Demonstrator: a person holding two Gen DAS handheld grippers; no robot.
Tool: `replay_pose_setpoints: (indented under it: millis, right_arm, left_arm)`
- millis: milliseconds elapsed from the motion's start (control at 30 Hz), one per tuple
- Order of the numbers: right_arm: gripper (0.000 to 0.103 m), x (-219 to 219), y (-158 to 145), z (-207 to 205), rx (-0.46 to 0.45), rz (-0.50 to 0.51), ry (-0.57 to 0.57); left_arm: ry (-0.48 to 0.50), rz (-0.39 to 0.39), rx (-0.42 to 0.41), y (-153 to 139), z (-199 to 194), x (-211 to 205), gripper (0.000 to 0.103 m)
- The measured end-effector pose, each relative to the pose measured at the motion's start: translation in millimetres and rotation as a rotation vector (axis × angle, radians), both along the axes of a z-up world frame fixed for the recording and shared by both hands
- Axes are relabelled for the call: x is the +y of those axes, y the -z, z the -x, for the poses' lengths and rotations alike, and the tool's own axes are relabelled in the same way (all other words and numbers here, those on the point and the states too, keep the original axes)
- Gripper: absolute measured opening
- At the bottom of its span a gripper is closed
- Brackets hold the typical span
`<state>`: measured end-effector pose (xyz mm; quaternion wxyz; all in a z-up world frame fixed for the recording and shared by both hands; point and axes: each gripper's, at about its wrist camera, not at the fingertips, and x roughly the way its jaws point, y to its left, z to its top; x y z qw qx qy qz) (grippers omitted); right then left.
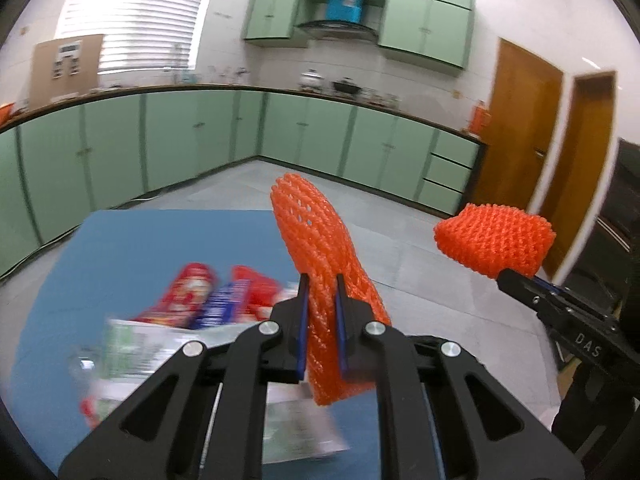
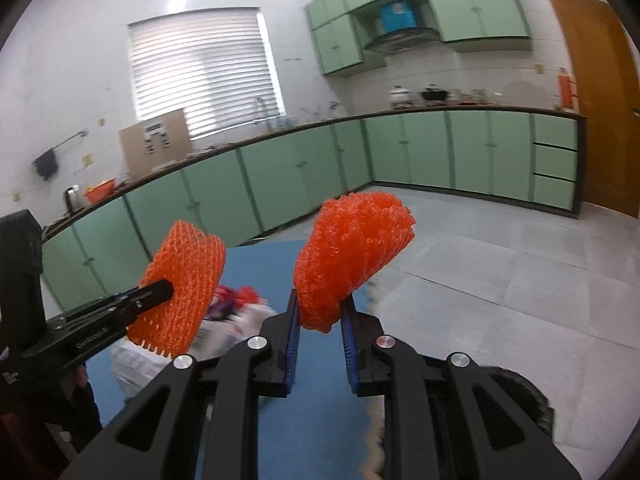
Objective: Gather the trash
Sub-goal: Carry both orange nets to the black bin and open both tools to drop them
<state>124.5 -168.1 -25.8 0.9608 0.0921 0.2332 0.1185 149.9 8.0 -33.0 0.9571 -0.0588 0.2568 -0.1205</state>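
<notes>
In the left wrist view my left gripper (image 1: 320,292) is shut on a long flat orange foam net (image 1: 316,240) that stands up between its blue pads. To the right, my right gripper (image 1: 516,278) grips a second, bunched orange foam net (image 1: 496,240). The right wrist view shows that bunched net (image 2: 352,252) pinched at its lower end in my right gripper (image 2: 320,312), with the left gripper (image 2: 166,290) and its net (image 2: 184,276) on the left. Both are lifted above a blue table (image 1: 120,248). Blurred red wrappers (image 1: 188,296) and white packaging (image 1: 132,344) lie on it.
Grey tiled floor (image 2: 500,280) spreads beyond the table's far edge. Green base cabinets (image 1: 180,140) run along the walls under a cluttered counter, and wooden doors (image 1: 520,120) stand at the right. The trash pile (image 2: 236,316) lies between the two grippers.
</notes>
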Motion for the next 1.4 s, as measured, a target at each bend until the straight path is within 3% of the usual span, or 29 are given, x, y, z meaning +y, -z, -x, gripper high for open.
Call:
replay_pose_setpoints:
  millis: [300,667,767,933,1000,1033,1067,1167,1300,1400]
  right_arm:
    - [0.019,-76.1,33.6,27.5,0.078,-0.004,0.181]
    - [0.020,-127.5,91.4,28.9,0.210,-0.035,0.271]
    - [0.023,-137.4,102.0,22.7,0.241,-0.048,0.286]
    - [0.027,-148.9,122.9,21.7,0.310,-0.069,0.316]
    - [0.033,-151.5,128.0,21.5,0.330,-0.068,0.331]
    - [0.043,-153.7,129.7,23.4,0.334,-0.065,0.339]
    - [0.046,-154.8,129.9,24.1,0.335,-0.063,0.347]
    - [0.050,-156.0,125.1,27.0,0.326,-0.061,0.361]
    - [0.063,-154.9,110.7,28.4,0.282,-0.049,0.372]
    - [0.080,-146.0,91.4,32.8,0.219,-0.038,0.370]
  left_arm:
    - [0.203,0.000,0.036,29.9,-10.8,-93.1,0.010]
    - [0.343,-0.020,0.187,93.6,-41.1,-173.0,0.011]
    - [0.370,-0.032,0.227,107.2,-45.9,-186.2,0.016]
    - [0.385,-0.053,0.268,123.7,-54.5,-195.9,0.036]
    - [0.389,-0.052,0.284,128.4,-57.3,-196.7,0.037]
    - [0.391,-0.048,0.288,127.4,-56.3,-193.4,0.040]
    - [0.390,-0.045,0.291,127.5,-56.4,-192.3,0.040]
    - [0.381,-0.044,0.281,122.6,-59.3,-188.8,0.042]
    - [0.340,-0.038,0.229,101.1,-53.4,-176.4,0.055]
    - [0.295,-0.038,0.168,78.5,-43.9,-157.7,0.067]
